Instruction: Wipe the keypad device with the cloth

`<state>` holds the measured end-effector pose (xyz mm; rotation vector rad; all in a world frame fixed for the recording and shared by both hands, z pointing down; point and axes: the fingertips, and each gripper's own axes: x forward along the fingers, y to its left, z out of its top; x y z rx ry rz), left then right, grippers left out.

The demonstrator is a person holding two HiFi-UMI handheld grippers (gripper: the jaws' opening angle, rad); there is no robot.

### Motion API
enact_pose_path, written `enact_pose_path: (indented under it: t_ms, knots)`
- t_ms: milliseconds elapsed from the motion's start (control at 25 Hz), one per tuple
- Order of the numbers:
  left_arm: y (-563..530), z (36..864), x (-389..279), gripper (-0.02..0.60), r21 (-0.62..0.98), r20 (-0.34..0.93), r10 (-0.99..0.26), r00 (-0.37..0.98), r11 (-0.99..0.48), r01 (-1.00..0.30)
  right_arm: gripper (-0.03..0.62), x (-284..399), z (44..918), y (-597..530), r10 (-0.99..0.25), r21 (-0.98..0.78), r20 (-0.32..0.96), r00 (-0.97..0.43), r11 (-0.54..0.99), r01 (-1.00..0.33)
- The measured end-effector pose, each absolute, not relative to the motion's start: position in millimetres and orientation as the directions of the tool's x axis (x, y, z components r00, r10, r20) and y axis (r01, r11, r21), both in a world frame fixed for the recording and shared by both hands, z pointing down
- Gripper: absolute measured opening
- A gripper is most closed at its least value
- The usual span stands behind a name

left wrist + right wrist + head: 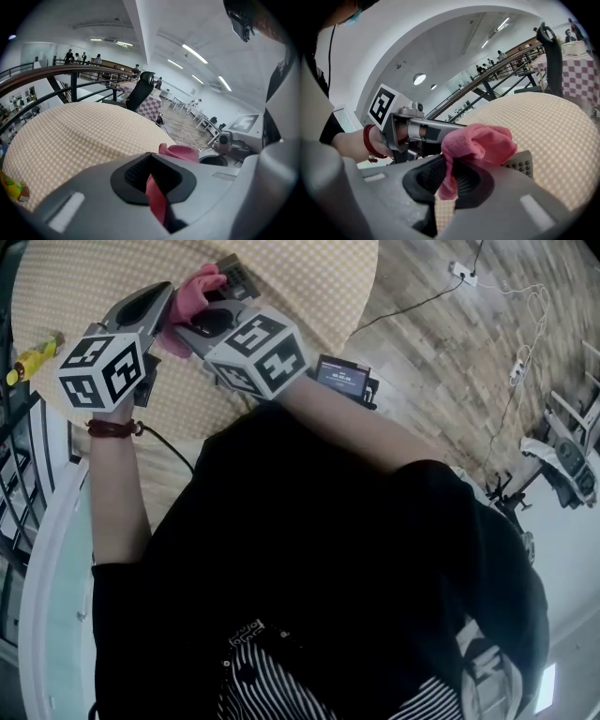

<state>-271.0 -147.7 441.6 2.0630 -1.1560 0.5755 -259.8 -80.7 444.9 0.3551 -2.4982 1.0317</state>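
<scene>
— What could we not make out?

— Most of the keypad device (520, 165). The cloth (478, 143) was bunched over one end of it, so we saw only a grey corner with dark buttons. In the head view, the person's black shirt (328, 568) hid the near part of the table (309, 287).

— And the tongs?

— The left tongs (151, 161) were pressed together on a strip of the cloth. The right tongs (449, 166) pinched another fold. A sliver of table showed below their jaws, so we thought that grip perhaps loose. The keypad device lay on the table's far part.

— The surroundings?

— We saw a round table, checked yellow and white. There was a wood floor (422, 334) with a white power strip (460, 272), dark railings (70, 69), and strip lights (194, 54) overhead.
</scene>
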Motion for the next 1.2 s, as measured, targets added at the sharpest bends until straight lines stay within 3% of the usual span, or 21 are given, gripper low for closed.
enact_pose_path:
  t_ms: [160, 560, 880, 1200]
  knots:
    - [-152, 443, -266, 0.005, 0.328, 0.676, -0.54, 0.502, -0.39, -0.86, 0.043, -259, 456, -83, -0.076, -0.614, 0.483, -0.872, 0.68, -0.4]
    - [-159, 507, -279, 0.005, 0.297, 0.814, -0.368, 0.45, -0.402, -0.866, 0.043, -278, 512, -92, -0.046, -0.572, 0.582, -0.812, 0.686, -0.45]
    - [-163, 518, -278, 0.005, 0.266, 0.828, -0.381, 0.412, -0.38, -0.886, 0.043, -278, 530, -105, -0.098, -0.624, 0.585, -0.805, 0.58, -0.524]
    - [-150, 528, -260, 0.005, 0.261, 0.848, -0.327, 0.418, -0.428, -0.865, 0.043, -263, 546, -91, -0.063, -0.625, 0.607, -0.792, 0.578, -0.525]
